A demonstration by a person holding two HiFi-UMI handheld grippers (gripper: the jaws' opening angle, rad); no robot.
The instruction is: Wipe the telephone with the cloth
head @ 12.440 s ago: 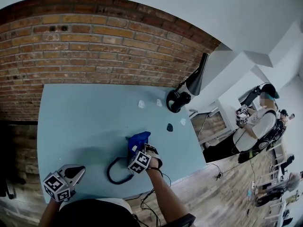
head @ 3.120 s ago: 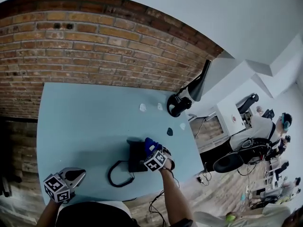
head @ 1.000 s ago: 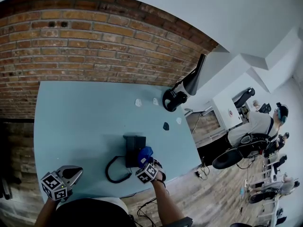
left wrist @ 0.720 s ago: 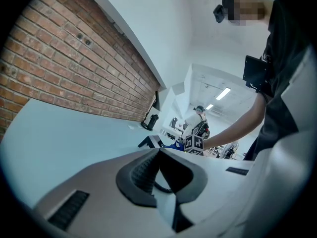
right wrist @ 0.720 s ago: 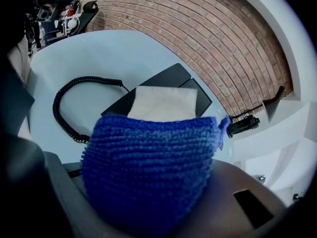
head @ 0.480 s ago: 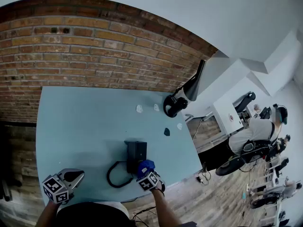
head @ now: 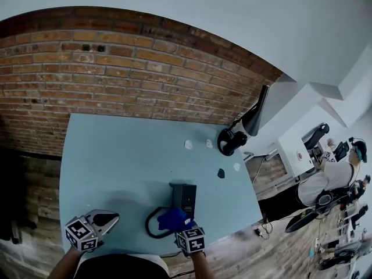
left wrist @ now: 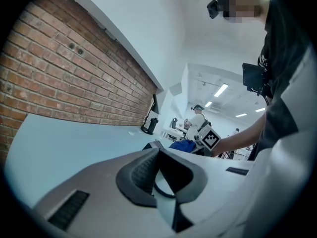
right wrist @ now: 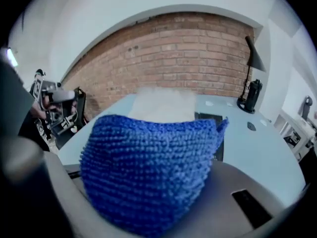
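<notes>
At the near edge of the table [head: 116, 150], the right gripper [head: 181, 225] clamps the cloth [head: 173, 218] bunched between its jaws, just short of the telephone [head: 184, 197], probably so the wad can be pushed over the casing (cord [head: 152, 230] loops to its left). Left gripper [head: 109, 218] sits well apart, jaws together on nothing, presumably parked clear of the wiping.

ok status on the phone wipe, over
Right hand-held gripper shut on blue cloth, at near end of telephone. Left hand-held gripper shut, empty, off to the side. Nothing in the way.
</notes>
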